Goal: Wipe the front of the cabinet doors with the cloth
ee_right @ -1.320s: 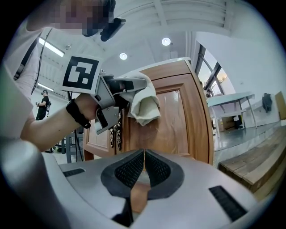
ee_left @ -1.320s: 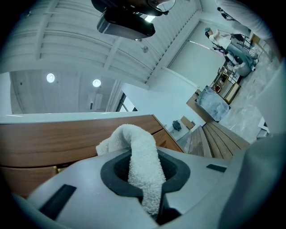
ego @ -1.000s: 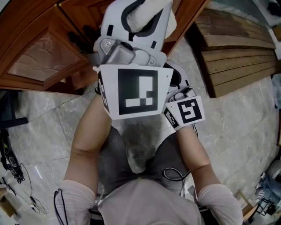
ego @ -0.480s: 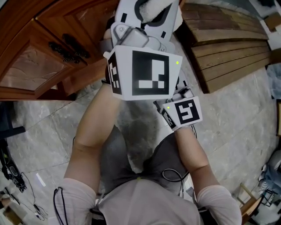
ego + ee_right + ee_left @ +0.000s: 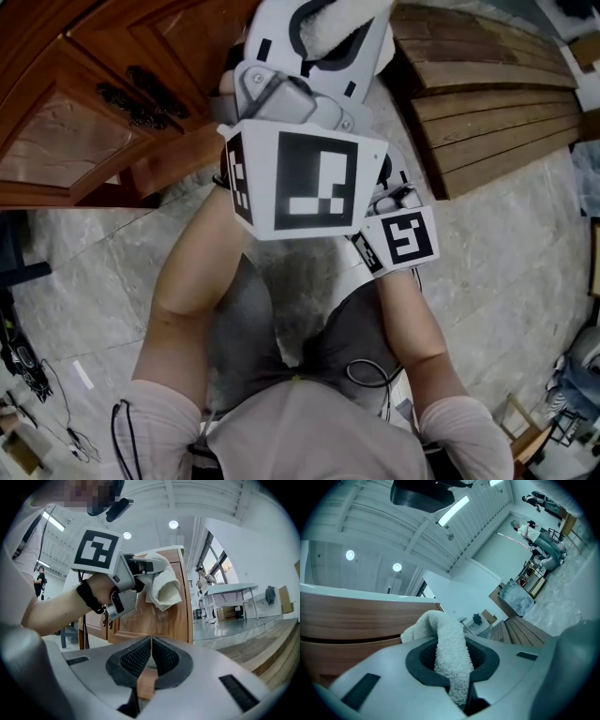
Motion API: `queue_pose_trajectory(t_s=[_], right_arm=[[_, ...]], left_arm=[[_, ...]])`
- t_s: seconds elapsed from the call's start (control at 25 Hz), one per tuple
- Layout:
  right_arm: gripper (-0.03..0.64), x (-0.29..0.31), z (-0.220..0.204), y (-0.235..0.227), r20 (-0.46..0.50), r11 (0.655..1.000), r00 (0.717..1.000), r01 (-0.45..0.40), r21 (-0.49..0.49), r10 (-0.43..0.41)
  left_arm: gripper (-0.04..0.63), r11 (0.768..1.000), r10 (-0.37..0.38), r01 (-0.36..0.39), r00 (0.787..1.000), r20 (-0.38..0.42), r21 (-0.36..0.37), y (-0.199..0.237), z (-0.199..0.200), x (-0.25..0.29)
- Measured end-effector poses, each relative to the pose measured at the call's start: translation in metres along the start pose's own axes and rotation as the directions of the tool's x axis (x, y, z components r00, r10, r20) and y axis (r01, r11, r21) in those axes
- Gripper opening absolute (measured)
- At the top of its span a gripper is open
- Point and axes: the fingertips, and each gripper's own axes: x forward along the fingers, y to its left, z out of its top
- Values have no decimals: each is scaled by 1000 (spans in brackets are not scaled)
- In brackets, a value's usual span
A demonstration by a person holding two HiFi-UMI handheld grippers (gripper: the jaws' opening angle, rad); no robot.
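Note:
My left gripper (image 5: 323, 28) is shut on a white fluffy cloth (image 5: 339, 14), held up at the brown wooden cabinet doors (image 5: 56, 131). In the left gripper view the cloth (image 5: 451, 644) hangs folded between the jaws, with the cabinet wood (image 5: 356, 620) right behind it. The right gripper view shows the left gripper (image 5: 140, 573) holding the cloth (image 5: 165, 588) against a door panel (image 5: 180, 618) near its right edge. My right gripper (image 5: 151, 656) is shut with nothing in it, low and behind the left one. In the head view only its marker cube (image 5: 398, 239) shows.
Dark metal handles (image 5: 141, 94) sit on the cabinet doors at the left. A stack of wooden planks (image 5: 487, 84) lies to the right of the cabinet. Grey marble floor (image 5: 84, 281) runs below. Cables and small items (image 5: 28, 366) lie at the lower left.
The left gripper with the cloth has shifted right and a little up along the cabinet, away from the dark handles. The right gripper has barely moved.

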Motion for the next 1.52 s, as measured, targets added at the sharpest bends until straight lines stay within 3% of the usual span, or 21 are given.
queue_pose_trajectory(t_s=[0.12, 0.32, 0.56, 0.76, 1.08, 1.52], right_arm=[[38, 2, -6, -2, -32, 1000, 999, 8, -6, -8], [38, 10, -2, 7, 6, 1000, 1000, -15, -9, 15], [38, 15, -3, 19, 9, 999, 999, -33, -17, 33], [38, 13, -2, 31, 18, 998, 998, -56, -37, 56], [38, 10, -2, 43, 11, 995, 997, -73, -61, 74], [38, 5, -2, 31, 8, 996, 998, -54, -67, 55]], left_arm=[[72, 999, -12, 12, 1000, -1, 48, -1, -1, -20], [72, 989, -14, 23, 998, -63, 144, 13, -8, -68], [72, 980, 79, -43, 980, -182, 194, 39, -31, -132], [72, 968, 146, -89, 961, -234, 235, 55, -52, -152], [72, 981, 152, -109, 944, -292, 158, 69, -67, -137], [72, 988, 109, -75, 958, -266, 135, 43, -71, -91]])
